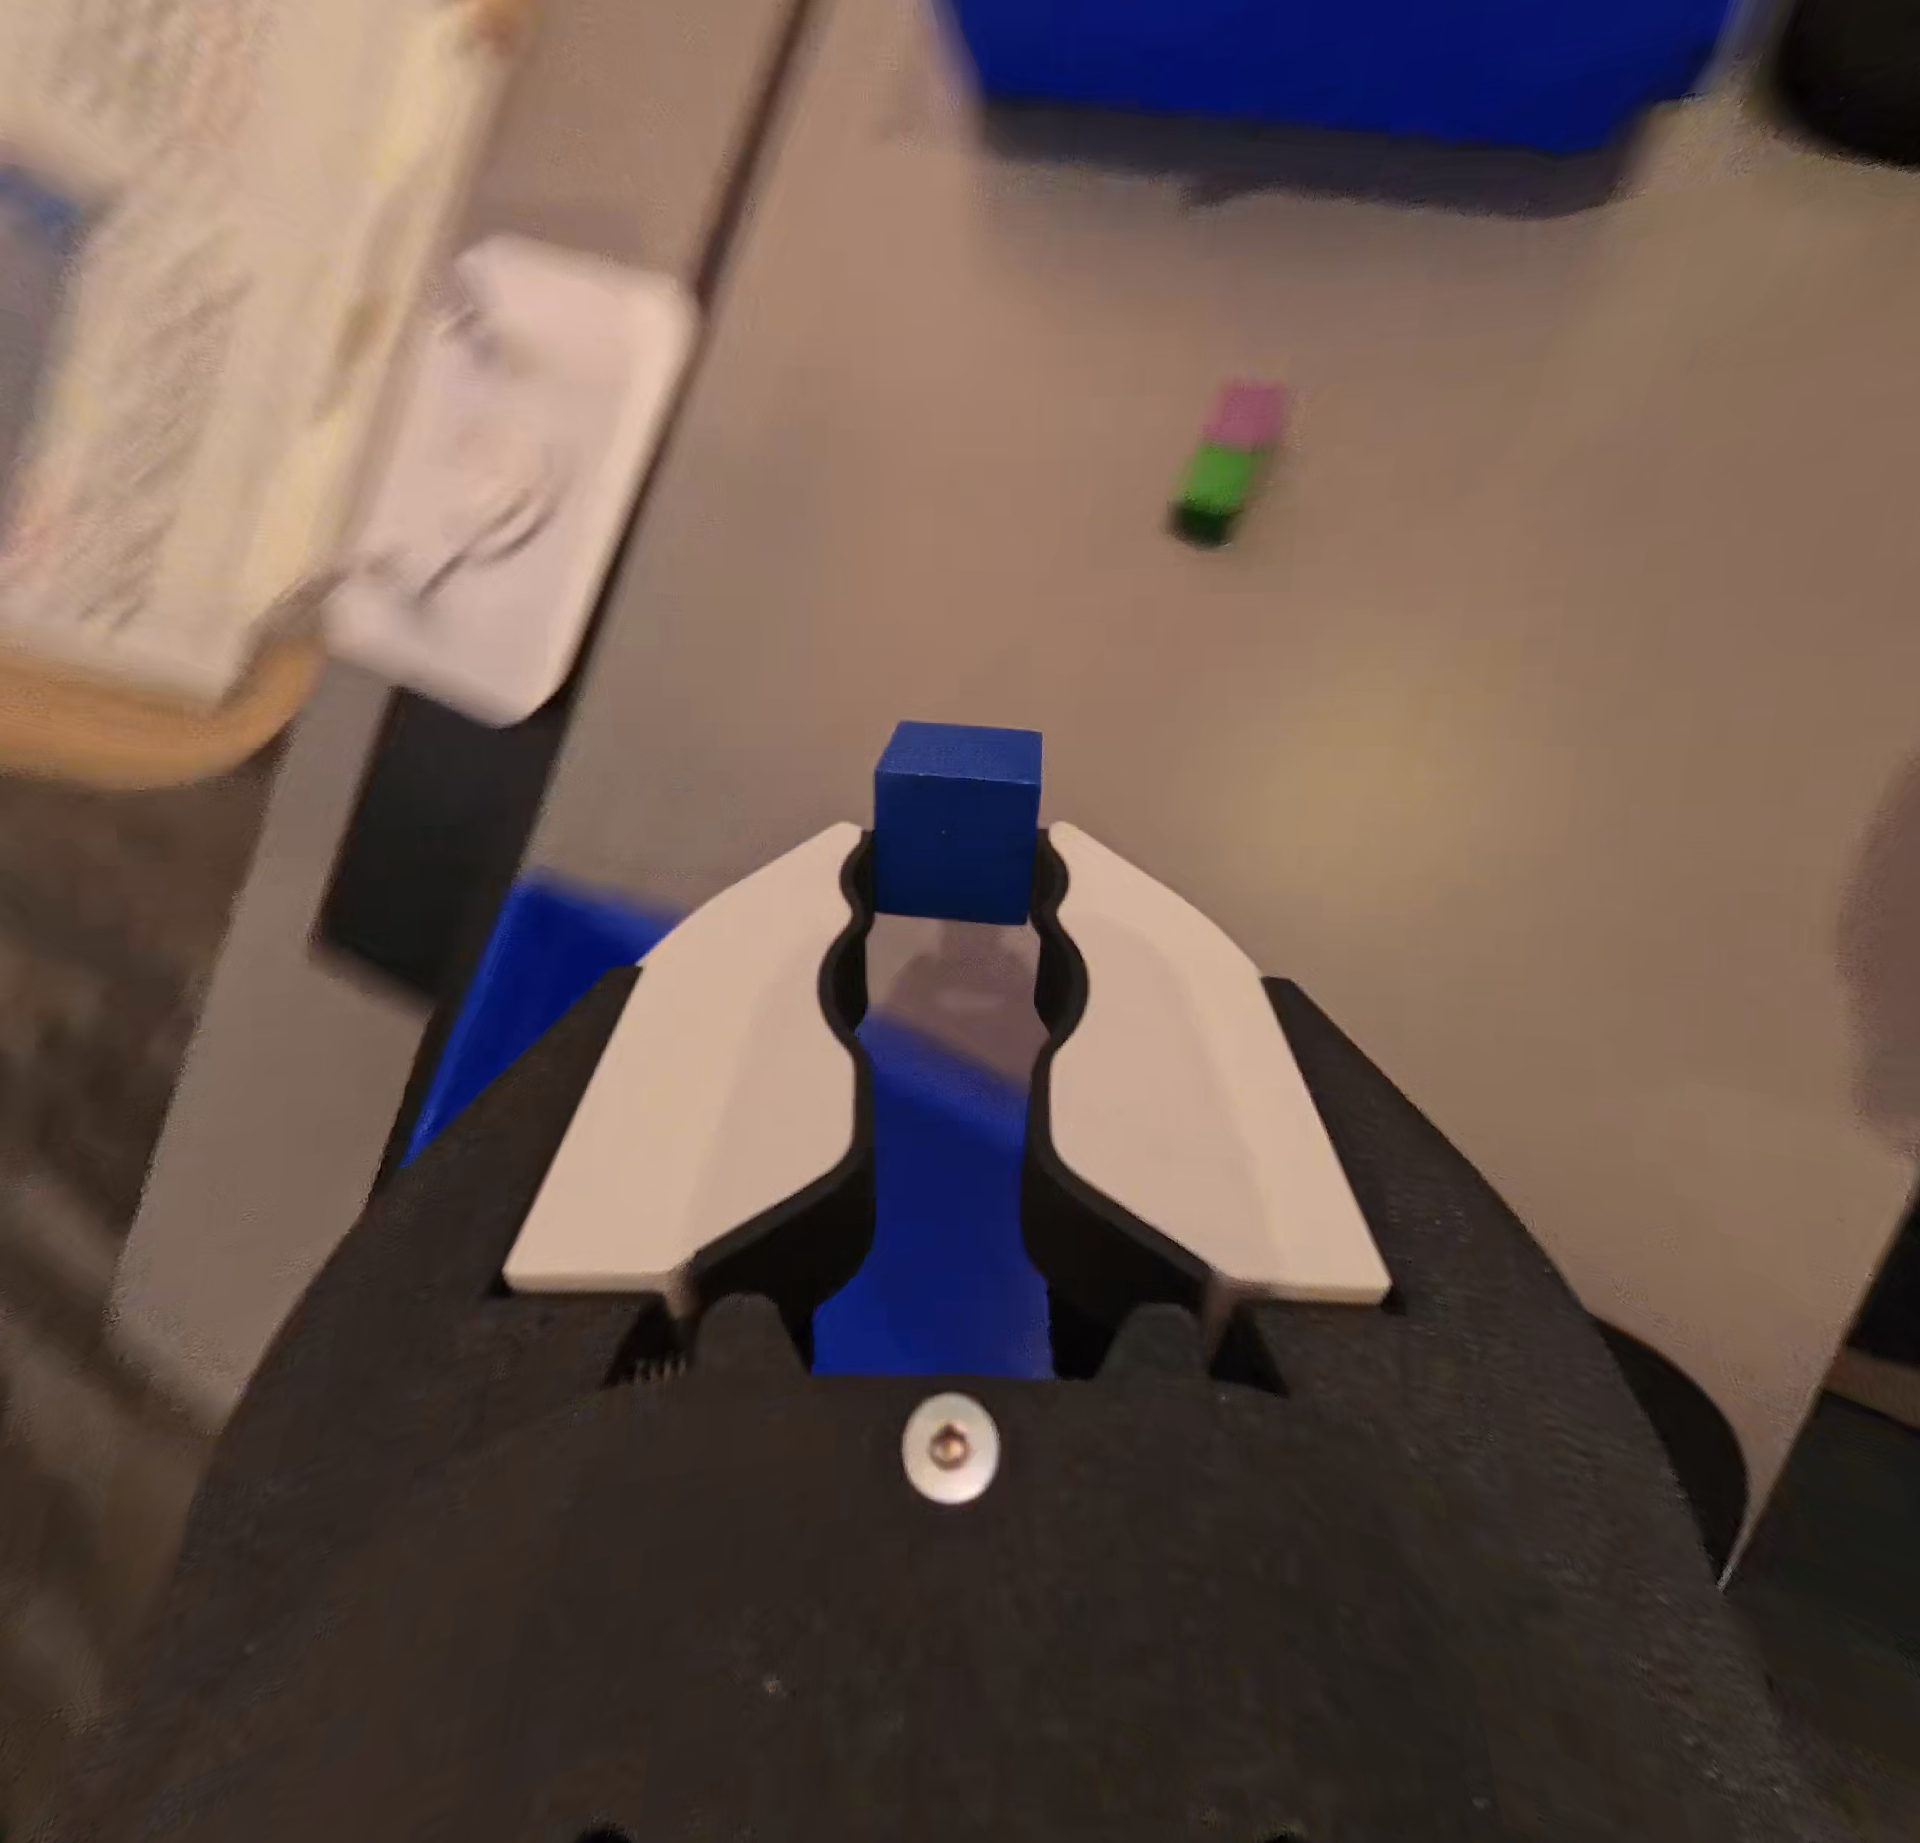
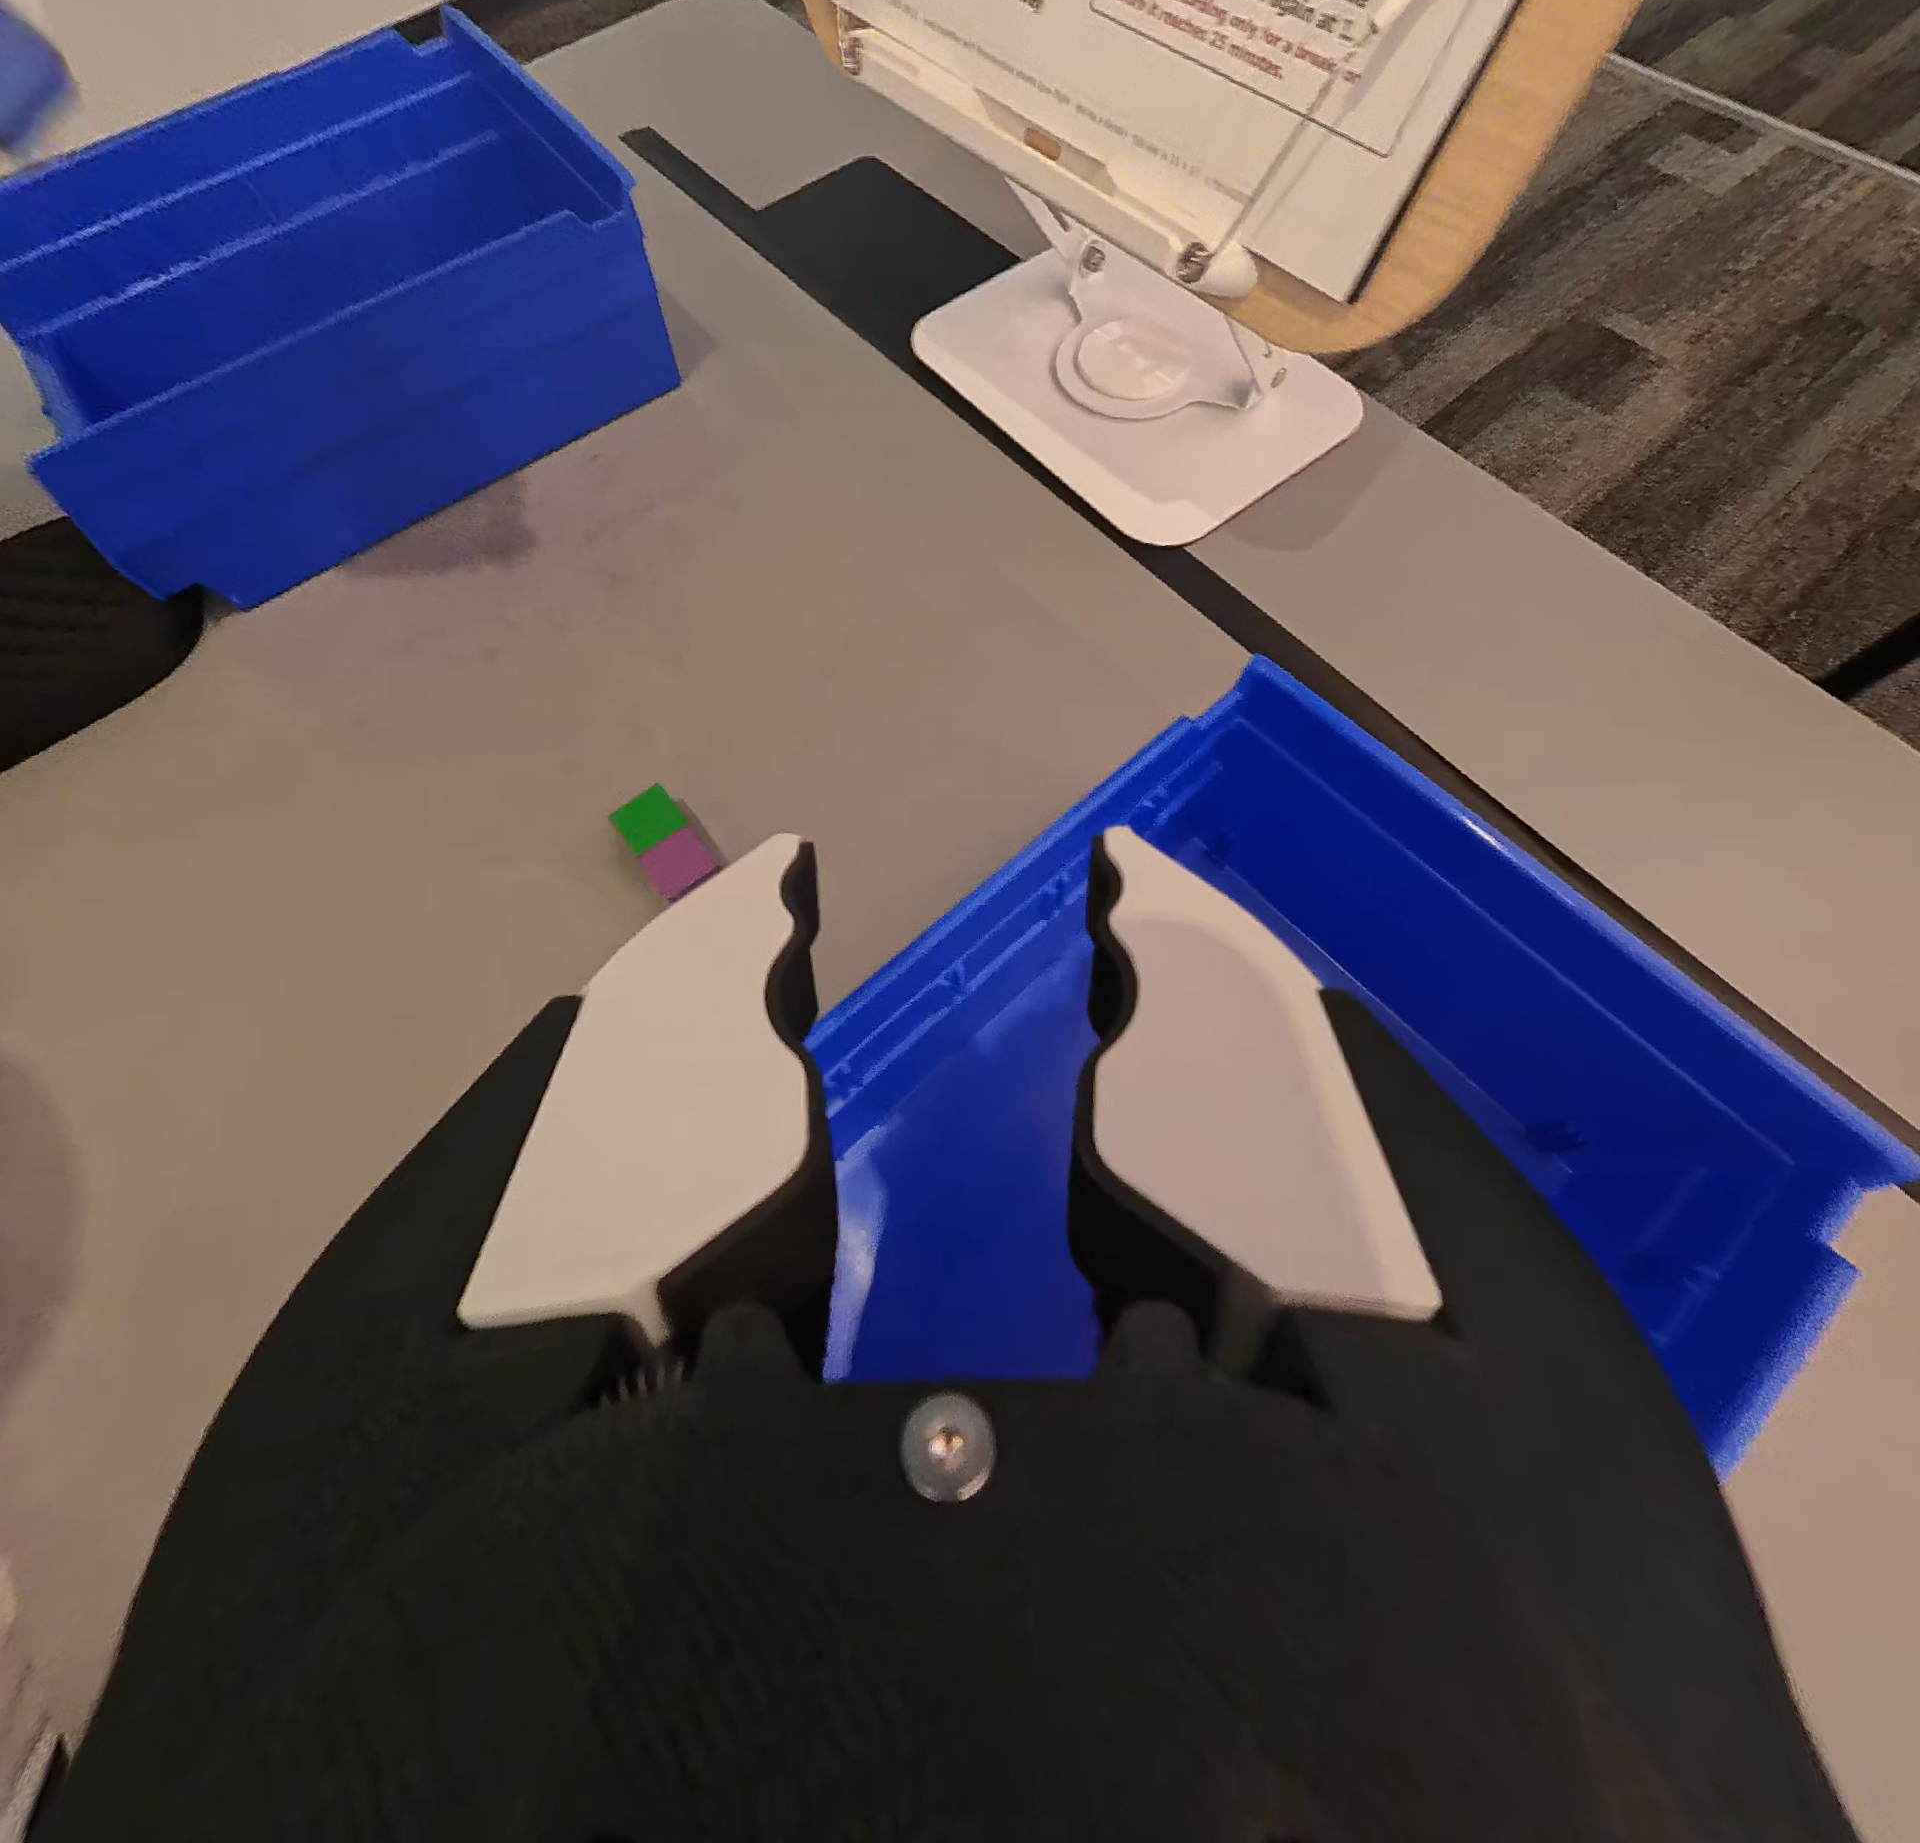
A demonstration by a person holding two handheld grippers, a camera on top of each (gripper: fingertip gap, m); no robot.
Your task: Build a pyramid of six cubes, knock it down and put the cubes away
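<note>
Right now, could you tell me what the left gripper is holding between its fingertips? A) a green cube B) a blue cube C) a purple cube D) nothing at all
B: in the left wrist view the left gripper is shut on a blue cube, while the green cube and purple cube sit side by side on the table.

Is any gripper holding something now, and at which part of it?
The left gripper holds a blue cube by two opposite side faces, between its fingertips. The right gripper is open and holds nothing.
</note>
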